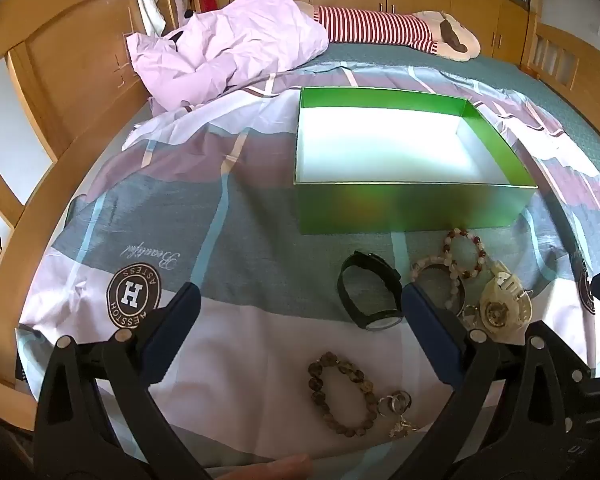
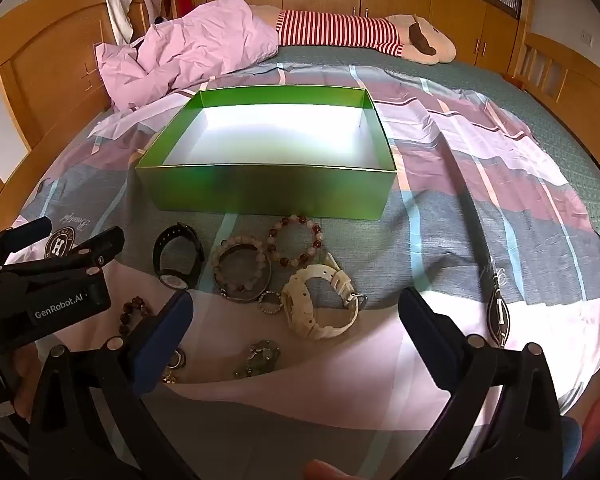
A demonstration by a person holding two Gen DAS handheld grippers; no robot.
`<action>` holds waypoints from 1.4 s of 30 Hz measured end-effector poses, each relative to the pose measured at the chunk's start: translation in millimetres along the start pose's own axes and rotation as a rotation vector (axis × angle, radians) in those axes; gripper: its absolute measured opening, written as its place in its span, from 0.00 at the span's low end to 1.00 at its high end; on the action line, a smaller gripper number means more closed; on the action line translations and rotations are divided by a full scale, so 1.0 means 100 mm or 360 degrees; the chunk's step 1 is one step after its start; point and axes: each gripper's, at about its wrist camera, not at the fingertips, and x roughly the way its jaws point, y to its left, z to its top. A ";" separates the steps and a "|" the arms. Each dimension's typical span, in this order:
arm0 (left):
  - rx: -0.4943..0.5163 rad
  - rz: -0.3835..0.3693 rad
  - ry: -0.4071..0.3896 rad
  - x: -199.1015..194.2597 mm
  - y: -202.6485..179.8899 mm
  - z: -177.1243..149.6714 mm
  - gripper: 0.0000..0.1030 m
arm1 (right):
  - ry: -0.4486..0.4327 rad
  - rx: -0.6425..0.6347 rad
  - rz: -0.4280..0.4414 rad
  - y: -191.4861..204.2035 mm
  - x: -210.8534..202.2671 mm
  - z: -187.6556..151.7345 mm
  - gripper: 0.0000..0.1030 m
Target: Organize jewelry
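While both claws hang wide open and hold nothing, the left gripper (image 1: 300, 308) should descend straight on the brown wooden bead bracelet (image 1: 342, 394), which lies just below its tips. Ahead of the right gripper (image 2: 296, 312) lies the white plastic watch (image 2: 320, 304), and farther stands the empty green cardboard box (image 2: 268, 192), ready to receive pieces.

The bed cover (image 1: 260, 240) has a round brown badge (image 1: 133, 290) with a big white "H" in the middle. It is upside down here. The letters around its ring look like "HESSTOH", but they are small and hard to be sure of. Next to the badge is curly writing (image 1: 153, 257) that says "Beautiful". The left gripper (image 2: 66, 250) has a label (image 2: 58, 311) with white letters: "GenRobot.AI".
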 end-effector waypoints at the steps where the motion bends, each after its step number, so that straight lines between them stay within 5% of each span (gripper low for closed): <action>1: -0.0003 -0.0003 -0.0002 0.00 0.00 0.00 0.96 | -0.0002 0.0004 0.0003 0.00 0.00 0.00 0.98; 42: -0.0044 -0.0103 0.0066 0.06 0.03 -0.03 0.96 | 0.0022 -0.0017 0.0026 0.05 0.03 -0.05 0.98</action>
